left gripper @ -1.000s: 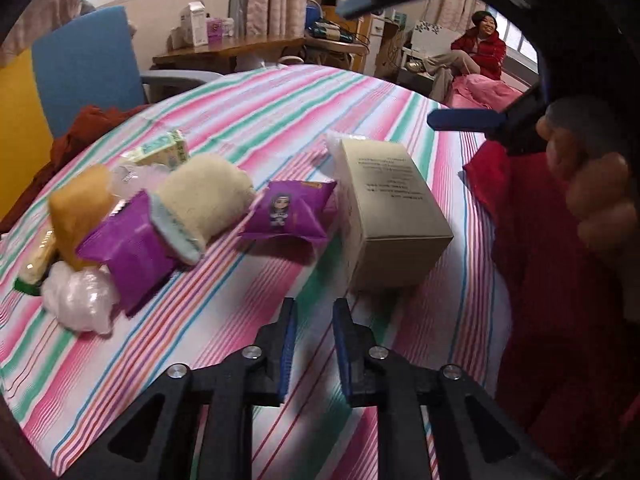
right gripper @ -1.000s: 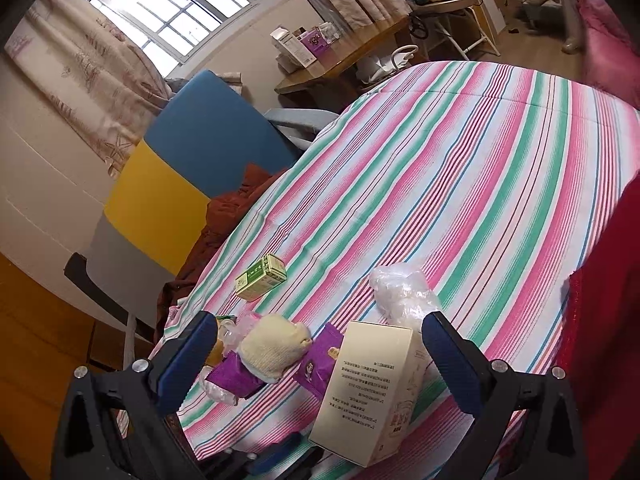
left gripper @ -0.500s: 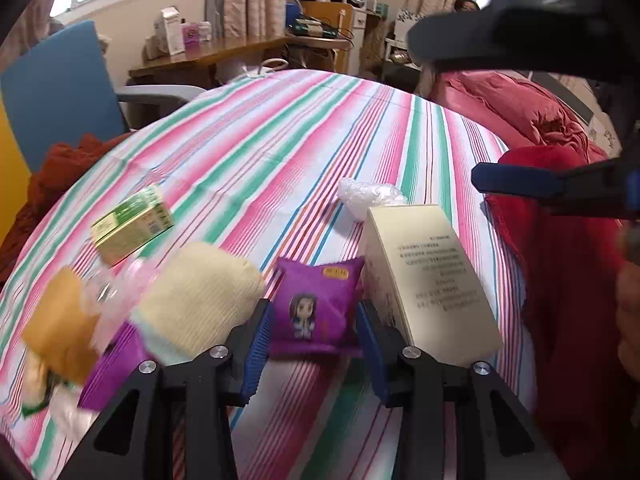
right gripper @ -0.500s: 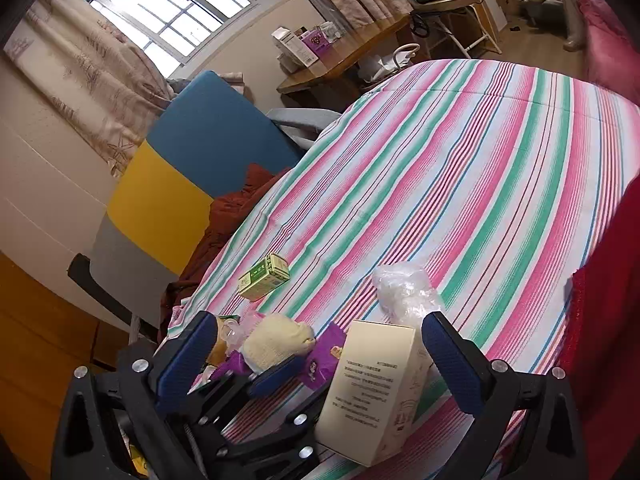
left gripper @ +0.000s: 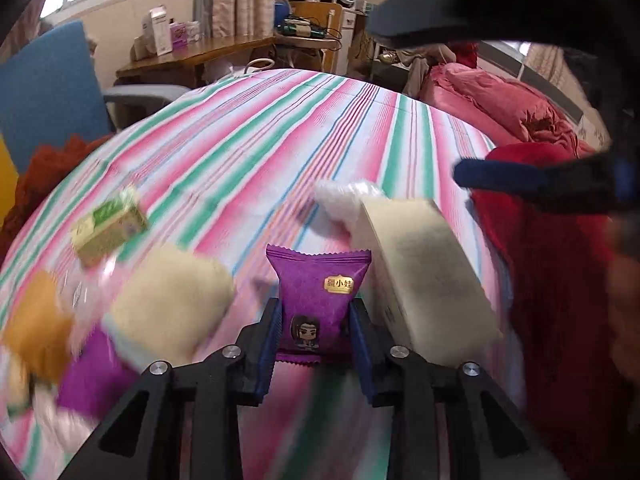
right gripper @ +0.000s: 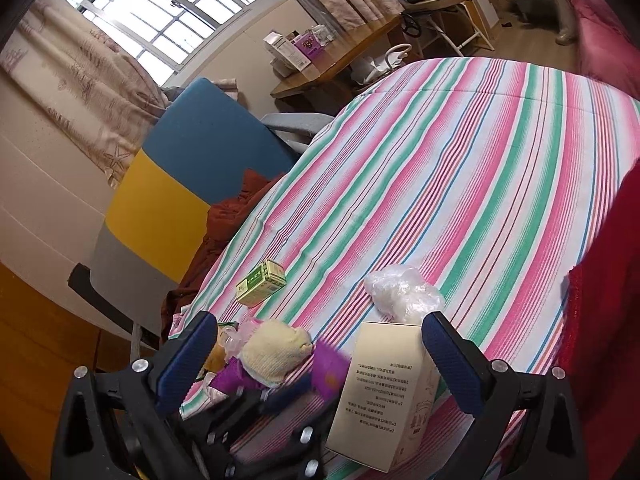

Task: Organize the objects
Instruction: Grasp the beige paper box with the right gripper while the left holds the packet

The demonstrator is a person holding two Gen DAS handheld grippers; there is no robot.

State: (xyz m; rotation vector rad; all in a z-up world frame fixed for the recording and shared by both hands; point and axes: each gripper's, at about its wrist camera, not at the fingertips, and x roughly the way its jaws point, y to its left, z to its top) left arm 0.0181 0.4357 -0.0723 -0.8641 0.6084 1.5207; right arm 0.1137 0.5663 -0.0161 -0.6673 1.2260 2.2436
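Note:
A purple snack packet (left gripper: 316,296) stands upright between my left gripper's (left gripper: 316,332) blue pads, which are shut on its sides; the right wrist view shows it as a blurred purple packet (right gripper: 330,368). A beige carton (left gripper: 424,276) stands just right of it on the striped cloth (left gripper: 248,152). To the left lie a cream knitted item (left gripper: 168,304), another purple packet (left gripper: 92,376), an orange item (left gripper: 36,332) and a small green box (left gripper: 108,224). A crumpled clear bag (right gripper: 404,296) sits behind the beige carton (right gripper: 384,392). My right gripper (right gripper: 318,320) hangs open above the pile, holding nothing.
A blue, yellow and grey chair (right gripper: 176,184) with a rust-coloured cloth (right gripper: 236,208) stands at the table's left edge. Red fabric (left gripper: 560,280) borders the right edge, with pink bedding (left gripper: 500,100) beyond. A wooden desk (left gripper: 192,56) stands behind. A hand (left gripper: 624,300) shows at far right.
My left gripper moved forward over the purple packet, closed on it and is moving with it; the background is now blurred. My right gripper stayed open and almost still.

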